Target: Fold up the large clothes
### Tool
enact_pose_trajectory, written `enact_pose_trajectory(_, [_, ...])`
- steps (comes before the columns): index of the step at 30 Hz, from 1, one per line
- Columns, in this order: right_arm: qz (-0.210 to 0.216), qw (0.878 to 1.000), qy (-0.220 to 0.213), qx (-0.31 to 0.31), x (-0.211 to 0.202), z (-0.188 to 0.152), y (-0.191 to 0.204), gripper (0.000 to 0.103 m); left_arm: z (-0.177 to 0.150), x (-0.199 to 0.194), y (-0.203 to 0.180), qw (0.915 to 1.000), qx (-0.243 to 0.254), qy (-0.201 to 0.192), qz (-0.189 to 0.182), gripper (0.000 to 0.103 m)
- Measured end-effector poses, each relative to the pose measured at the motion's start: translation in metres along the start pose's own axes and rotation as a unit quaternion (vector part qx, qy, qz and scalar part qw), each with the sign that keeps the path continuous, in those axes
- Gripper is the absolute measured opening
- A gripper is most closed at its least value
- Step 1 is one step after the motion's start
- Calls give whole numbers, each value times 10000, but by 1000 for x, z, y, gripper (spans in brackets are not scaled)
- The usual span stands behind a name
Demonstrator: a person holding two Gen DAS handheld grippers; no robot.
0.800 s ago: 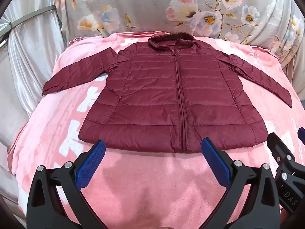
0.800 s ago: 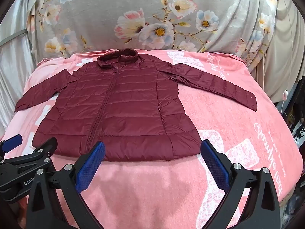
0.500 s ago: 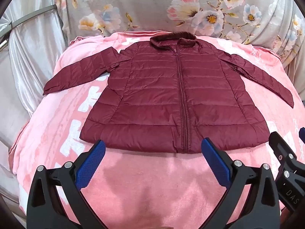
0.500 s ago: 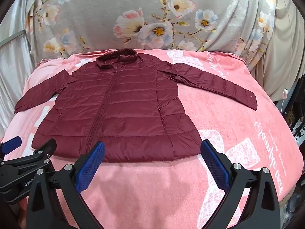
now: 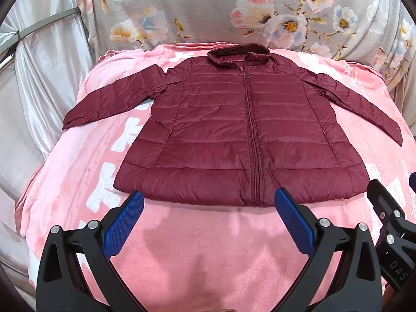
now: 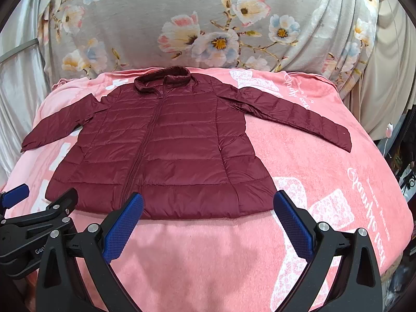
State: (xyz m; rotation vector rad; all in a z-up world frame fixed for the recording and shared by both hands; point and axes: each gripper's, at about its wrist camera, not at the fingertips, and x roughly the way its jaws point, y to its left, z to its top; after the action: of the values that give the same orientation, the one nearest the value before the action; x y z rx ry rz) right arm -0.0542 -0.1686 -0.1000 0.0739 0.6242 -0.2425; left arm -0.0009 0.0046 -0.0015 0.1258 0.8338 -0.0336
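While both pairs of fingers were held spread wide and empty, the dark red quilted puffer jacket point(image 5: 244, 140) was seen laid flat, zipped, front up, on the pink fleece blanket point(image 5: 208, 254) covering the surface. Its long axis ran away from the cameras: collar at the far end near the grey floral backdrop cloth point(image 5: 208, 7), hem at the near end. The hem lay just ahead of the fingertips of both tools, not touched. The left gripper point(image 5: 208, 202) was lined up with the left half of the hem, its right fingertip close to the zip bottom. The right gripper point(image 6: 208, 202) was lined up with the right half of the hem, its right fingertip near the hem corner. Both sleeves were spread outward and slightly toward the near side; the left sleeve point(image 5: 109, 101) lay nearer the left tool, the right sleeve point(image 6: 293, 114) nearer the right tool. Nothing was judged folded yet; each sleeve was best reached by its own-side hand.
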Motion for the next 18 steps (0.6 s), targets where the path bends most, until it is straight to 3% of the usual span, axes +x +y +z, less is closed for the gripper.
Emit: enact_pose_trajectory(18, [107,9999,110,-68,4,-1,8,98,0,2,12,9999,-37,72,100,98])
